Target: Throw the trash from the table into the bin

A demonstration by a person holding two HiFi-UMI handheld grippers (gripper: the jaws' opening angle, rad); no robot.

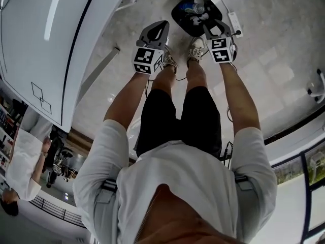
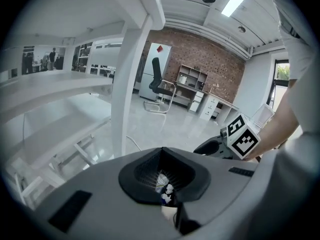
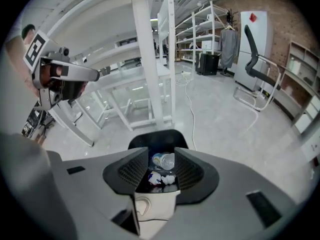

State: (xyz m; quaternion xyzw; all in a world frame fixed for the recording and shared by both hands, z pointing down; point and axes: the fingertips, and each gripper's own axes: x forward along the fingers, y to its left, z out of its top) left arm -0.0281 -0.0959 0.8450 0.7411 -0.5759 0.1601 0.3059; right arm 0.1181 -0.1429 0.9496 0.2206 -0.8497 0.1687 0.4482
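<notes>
Over bin (image 1: 176, 15) at 12 o'clock, right gripper (image 1: 210, 30) jaws parted, empty. At 11 o'clock, left gripper (image 1: 160, 28) clenched on nothing

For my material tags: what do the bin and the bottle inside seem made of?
Bin: probably black moulded plastic, smooth, faint sheen on its rim. Bottle: likely clear plastic, see-through with light glints; too small to be sure.

The right gripper (image 1: 218, 31) hides one edge of the bin (image 1: 175, 14).
</notes>
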